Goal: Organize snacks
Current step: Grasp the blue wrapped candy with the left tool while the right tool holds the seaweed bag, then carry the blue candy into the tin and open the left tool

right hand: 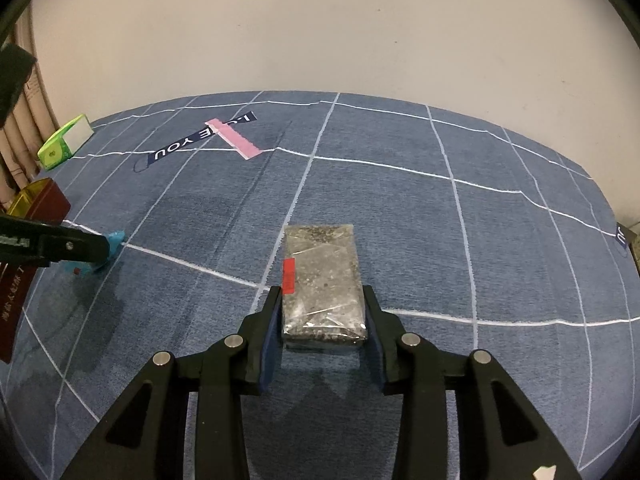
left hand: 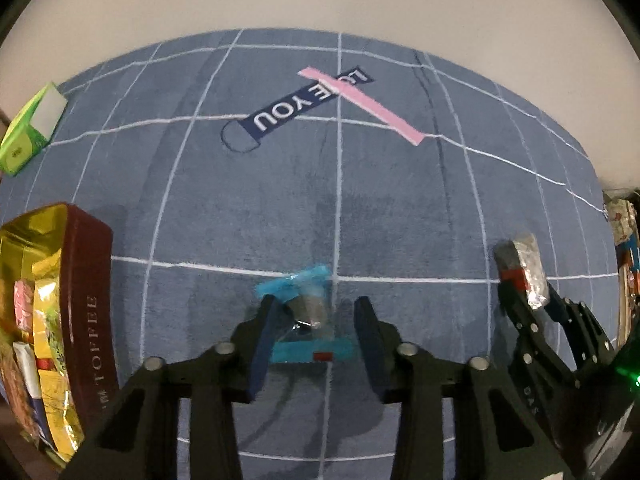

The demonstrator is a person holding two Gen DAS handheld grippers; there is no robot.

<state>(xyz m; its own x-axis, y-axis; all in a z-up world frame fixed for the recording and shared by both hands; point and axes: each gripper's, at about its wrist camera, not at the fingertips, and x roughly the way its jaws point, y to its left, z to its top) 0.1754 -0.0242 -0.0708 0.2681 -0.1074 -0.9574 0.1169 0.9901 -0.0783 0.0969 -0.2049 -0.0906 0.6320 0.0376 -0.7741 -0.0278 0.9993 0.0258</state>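
Note:
A small snack in a clear wrapper with blue ends (left hand: 306, 316) lies on the blue cloth between the fingers of my left gripper (left hand: 316, 306), which is open around it; it also shows in the right wrist view (right hand: 106, 250). My right gripper (right hand: 322, 294) is shut on a grey, foil-like wrapped snack bar (right hand: 322, 284) with a red tab, seen from the side in the left wrist view (left hand: 528, 272). A dark red toffee box (left hand: 86, 304) with gold lining holds several snack packets at the left.
The table has a blue cloth (right hand: 440, 240) with white grid lines, a "LOVE YOU" print and a pink strip (left hand: 362, 104). A green carton (left hand: 30, 132) lies at the far left. More packets (left hand: 622, 220) sit at the right edge. A wall stands behind.

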